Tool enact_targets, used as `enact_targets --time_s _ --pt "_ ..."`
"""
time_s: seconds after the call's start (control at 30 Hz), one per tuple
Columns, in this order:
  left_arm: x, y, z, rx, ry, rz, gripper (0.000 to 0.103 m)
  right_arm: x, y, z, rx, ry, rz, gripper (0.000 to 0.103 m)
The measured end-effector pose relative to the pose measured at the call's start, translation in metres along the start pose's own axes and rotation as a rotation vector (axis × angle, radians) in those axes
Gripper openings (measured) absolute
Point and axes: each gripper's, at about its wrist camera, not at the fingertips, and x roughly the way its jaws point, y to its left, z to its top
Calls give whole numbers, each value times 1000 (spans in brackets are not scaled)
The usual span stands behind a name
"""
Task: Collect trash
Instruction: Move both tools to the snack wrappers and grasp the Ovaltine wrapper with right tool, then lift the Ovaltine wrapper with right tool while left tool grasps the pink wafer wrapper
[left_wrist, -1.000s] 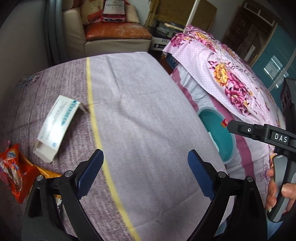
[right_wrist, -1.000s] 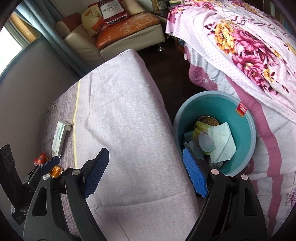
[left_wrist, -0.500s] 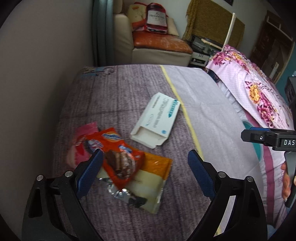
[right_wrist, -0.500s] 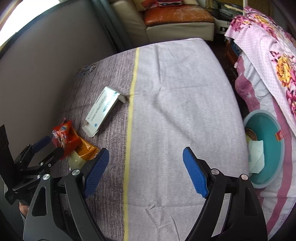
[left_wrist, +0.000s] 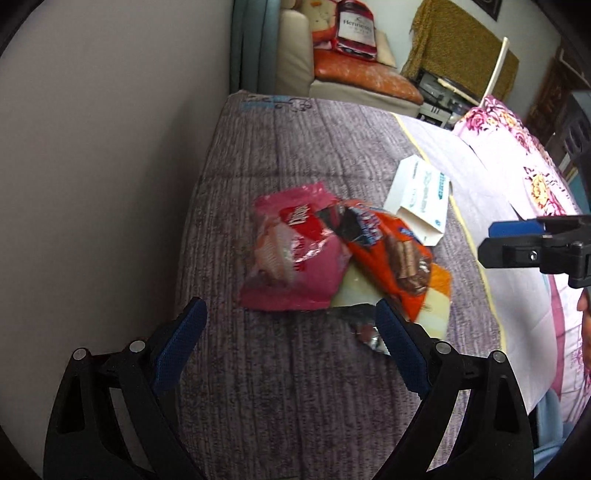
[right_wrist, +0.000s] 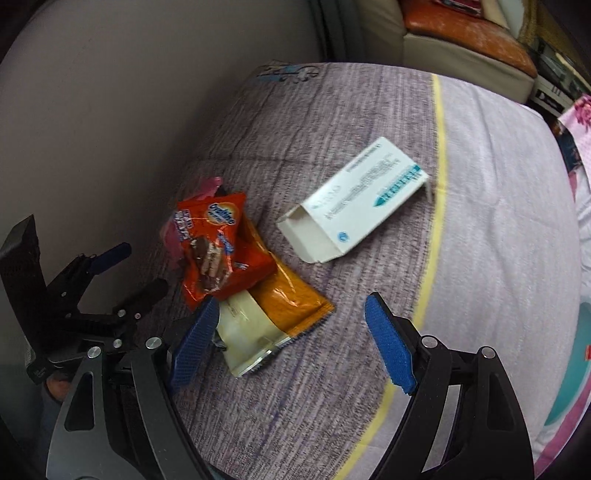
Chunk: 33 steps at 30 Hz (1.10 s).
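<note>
A pile of trash lies on the grey-purple bedspread (left_wrist: 295, 387): a pink wrapper (left_wrist: 291, 258), a red-orange snack wrapper (right_wrist: 218, 243) across it, an orange and cream packet (right_wrist: 273, 317) underneath, and a foil scrap (left_wrist: 369, 332). An empty white carton (right_wrist: 354, 203) lies just beyond, one end flap open. My left gripper (left_wrist: 290, 302) hovers open over the pink wrapper's near edge, holding nothing. Above the orange and cream packet my right gripper (right_wrist: 291, 299) is open and empty too. Each gripper shows in the other's view: left gripper (right_wrist: 133, 271), right gripper (left_wrist: 509, 240).
A grey wall (left_wrist: 110, 184) runs close along the left of the bed. A yellow stripe (right_wrist: 439, 206) divides the cover. The teal bin (right_wrist: 576, 391) sits low at the right, beside floral bedding (left_wrist: 535, 177). An armchair (left_wrist: 354, 74) stands beyond the bed's far end.
Both grippers swept left across the bed, from beside the teal bin to over the trash pile by the wall. The pink wrapper came into view. Jaws stayed open.
</note>
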Motion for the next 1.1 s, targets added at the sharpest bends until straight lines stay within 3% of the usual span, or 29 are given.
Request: enact_targets --time_s 0.1,0.3,0.47,0.5,0.53,0.63,1.03,1.1 --pt "5 10 -1 -17 1 -22 92 15 15 10 -28 17 27 71" --pt "13 20 -1 -31 7 -47 92 38 40 24 -91 48 48 67" --pt "17 24 -2 -27 21 -60 92 57 44 28 -87 78 75 56" --pt "18 24 -3 -27 25 -62 92 59 45 28 -90 82 81 46" --pt "18 24 -3 -27 28 -63 92 60 47 27 -97 84 79 28" --pt "22 22 2 -21 30 -66 92 56 47 26 -102 57 73 19" --pt "42 11 15 -16 47 -58 91 8 12 8 2 -40 20 17" --pt "44 10 15 -17 49 -55 74 -2 2 3 15 -44 18 17"
